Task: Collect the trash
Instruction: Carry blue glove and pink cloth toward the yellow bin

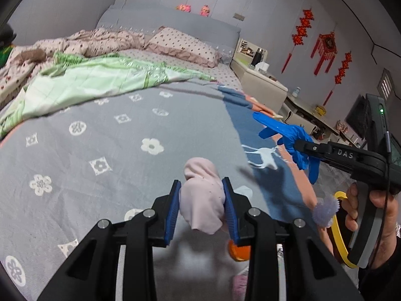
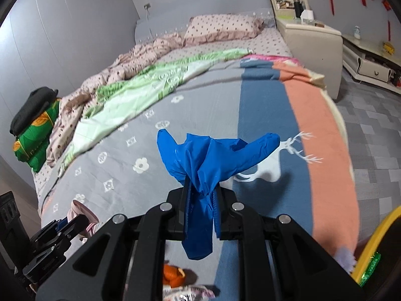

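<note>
Right now you are holding both tools above the bed (image 1: pixel 125 130), over its grey flowered blanket (image 2: pixel 200 105). Your left tool (image 1: pixel 201 208) is clamping a pale pink cloth (image 1: pixel 203 200) between its blue pads (image 1: pixel 173 213); the cloth is bulging out ahead of the pads and hanging down behind them, clear of the blanket. Your right tool (image 2: pixel 201 208) is pressing shut on a blue glove (image 2: pixel 210 155), whose fingers are splaying out in front while its cuff is dangling below the pads. In the left view that tool (image 1: pixel 304 148) is sitting to the right of the pink cloth, over the blanket's blue and orange stripes, with your hand (image 1: pixel 373 213) gripping its handle. An orange scrap (image 2: pixel 173 274) is lying on the blanket beneath the tools, near the bed's foot, with a printed wrapper (image 2: pixel 190 293) just beside it. A yellow rim (image 2: pixel 376 235) is showing off the bed's right edge, a lilac pompom (image 1: pixel 325 212) near it.
</note>
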`<state>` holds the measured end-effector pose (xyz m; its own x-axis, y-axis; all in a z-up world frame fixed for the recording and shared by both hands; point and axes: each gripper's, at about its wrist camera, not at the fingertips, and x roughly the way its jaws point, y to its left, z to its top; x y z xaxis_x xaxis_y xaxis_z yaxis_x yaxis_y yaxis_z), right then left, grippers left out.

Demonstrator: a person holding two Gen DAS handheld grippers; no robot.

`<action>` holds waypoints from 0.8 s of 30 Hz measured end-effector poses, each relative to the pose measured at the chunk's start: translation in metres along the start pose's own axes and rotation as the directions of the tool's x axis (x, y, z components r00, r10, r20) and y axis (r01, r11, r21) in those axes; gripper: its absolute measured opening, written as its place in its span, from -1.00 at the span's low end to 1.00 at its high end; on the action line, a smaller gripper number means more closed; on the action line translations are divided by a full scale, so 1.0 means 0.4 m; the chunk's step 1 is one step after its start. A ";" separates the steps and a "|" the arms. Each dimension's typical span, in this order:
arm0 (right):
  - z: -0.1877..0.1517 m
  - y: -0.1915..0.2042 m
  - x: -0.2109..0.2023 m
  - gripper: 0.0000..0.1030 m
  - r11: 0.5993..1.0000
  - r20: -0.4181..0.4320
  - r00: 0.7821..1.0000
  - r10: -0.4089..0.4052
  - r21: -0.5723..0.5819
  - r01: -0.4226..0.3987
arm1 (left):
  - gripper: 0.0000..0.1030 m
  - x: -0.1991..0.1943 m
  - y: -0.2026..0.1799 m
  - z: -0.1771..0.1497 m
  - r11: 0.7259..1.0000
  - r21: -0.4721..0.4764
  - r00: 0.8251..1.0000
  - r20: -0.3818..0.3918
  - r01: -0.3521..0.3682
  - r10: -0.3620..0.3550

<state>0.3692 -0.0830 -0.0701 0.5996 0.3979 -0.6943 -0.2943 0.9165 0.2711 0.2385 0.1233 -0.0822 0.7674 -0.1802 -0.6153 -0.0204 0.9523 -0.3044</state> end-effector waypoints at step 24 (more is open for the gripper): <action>-0.085 -0.272 -0.470 -0.73 0.986 0.223 0.965 -0.139 0.122 0.114 | -0.40 -0.098 -0.387 0.039 0.966 0.219 0.988 0.032 0.138 -0.148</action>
<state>0.2633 -0.2588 0.0084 0.7853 0.2659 -0.5591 -0.1309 0.9539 0.2699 0.2217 -0.0132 0.0003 0.7819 -0.3117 -0.5399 0.2263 0.9489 -0.2201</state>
